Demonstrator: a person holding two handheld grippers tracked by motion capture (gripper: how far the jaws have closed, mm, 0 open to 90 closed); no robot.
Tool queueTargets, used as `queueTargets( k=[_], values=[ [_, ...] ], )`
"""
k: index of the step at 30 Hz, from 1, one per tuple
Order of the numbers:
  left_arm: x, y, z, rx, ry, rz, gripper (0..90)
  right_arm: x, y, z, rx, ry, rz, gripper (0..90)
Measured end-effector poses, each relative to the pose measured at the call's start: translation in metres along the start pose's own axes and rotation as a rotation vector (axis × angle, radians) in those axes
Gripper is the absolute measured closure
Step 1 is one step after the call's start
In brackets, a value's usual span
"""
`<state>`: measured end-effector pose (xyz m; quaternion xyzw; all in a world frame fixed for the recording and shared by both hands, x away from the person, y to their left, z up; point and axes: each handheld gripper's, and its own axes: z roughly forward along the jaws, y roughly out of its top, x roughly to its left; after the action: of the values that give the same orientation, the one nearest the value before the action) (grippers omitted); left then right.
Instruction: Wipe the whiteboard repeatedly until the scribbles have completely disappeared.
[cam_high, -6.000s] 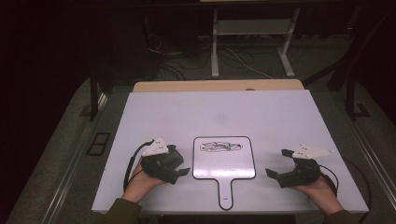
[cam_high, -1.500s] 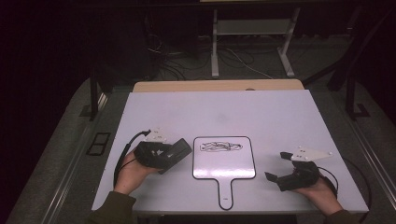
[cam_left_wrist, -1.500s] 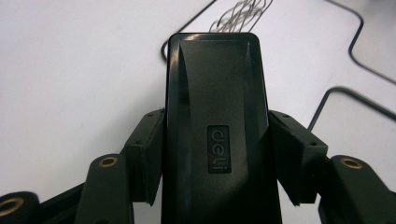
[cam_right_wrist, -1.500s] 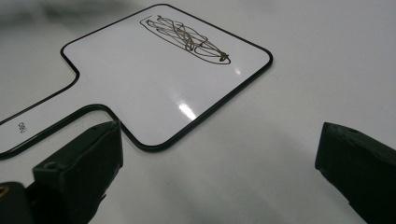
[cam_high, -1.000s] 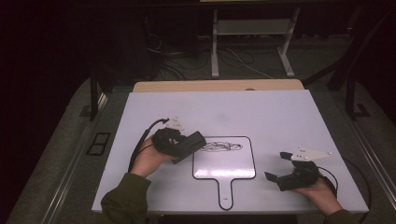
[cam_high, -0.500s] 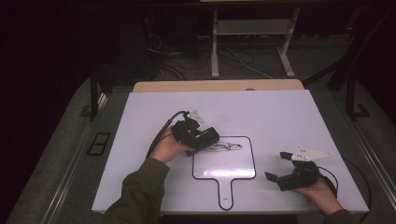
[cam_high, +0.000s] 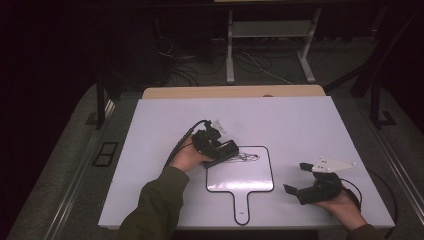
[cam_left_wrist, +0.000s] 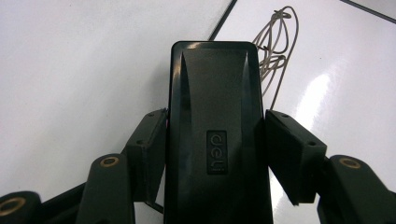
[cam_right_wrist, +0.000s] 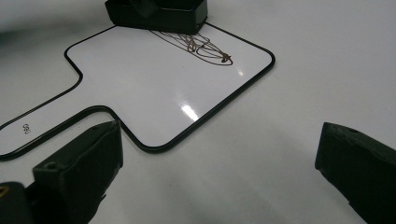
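Observation:
A small white paddle-shaped whiteboard (cam_high: 240, 177) lies on the table with a dark scribble (cam_high: 248, 157) near its far edge. My left gripper (cam_high: 225, 152) is shut on a black eraser (cam_high: 224, 150), which sits over the board's far left corner just left of the scribble. In the left gripper view the eraser (cam_left_wrist: 215, 116) is clamped between both jaws, with the scribble (cam_left_wrist: 275, 51) just beyond it. My right gripper (cam_high: 295, 178) rests open to the right of the board, holding nothing. The right gripper view has the board (cam_right_wrist: 154, 93), the scribble (cam_right_wrist: 205, 49) and the eraser (cam_right_wrist: 156, 14) ahead.
A white sheet (cam_high: 280, 120) covers the tabletop, with a wooden strip (cam_high: 232, 91) along its far edge. Dark floor, cables and a stand's legs (cam_high: 270, 50) lie beyond the table. The left gripper's cable (cam_high: 182, 140) loops behind the hand.
My left gripper has carried the eraser from the left of the board rightward and away, onto the board's far left corner. The right gripper has stayed put.

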<state>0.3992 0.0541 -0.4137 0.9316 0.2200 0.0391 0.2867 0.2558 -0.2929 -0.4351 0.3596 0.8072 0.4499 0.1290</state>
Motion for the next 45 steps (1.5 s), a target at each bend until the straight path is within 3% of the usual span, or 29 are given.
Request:
queueTargets(
  k=[22, 37, 45],
  values=[
    [0.001, 0.004, 0.004, 0.076, -0.003, -0.023, 36.6, 0.0, 0.0, -0.001, -0.004, 0.001, -0.004, 0.0],
    [-0.001, 0.006, 0.006, 0.114, 0.009, 0.007, 39.0, 0.0, 0.0, -0.001, -0.004, -0.001, -0.003, 0.0],
    [-0.005, 0.014, 0.011, 0.14, 0.016, 0.027, 39.3, 0.001, 0.0, 0.0, -0.002, 0.001, -0.006, 0.0]
  ],
)
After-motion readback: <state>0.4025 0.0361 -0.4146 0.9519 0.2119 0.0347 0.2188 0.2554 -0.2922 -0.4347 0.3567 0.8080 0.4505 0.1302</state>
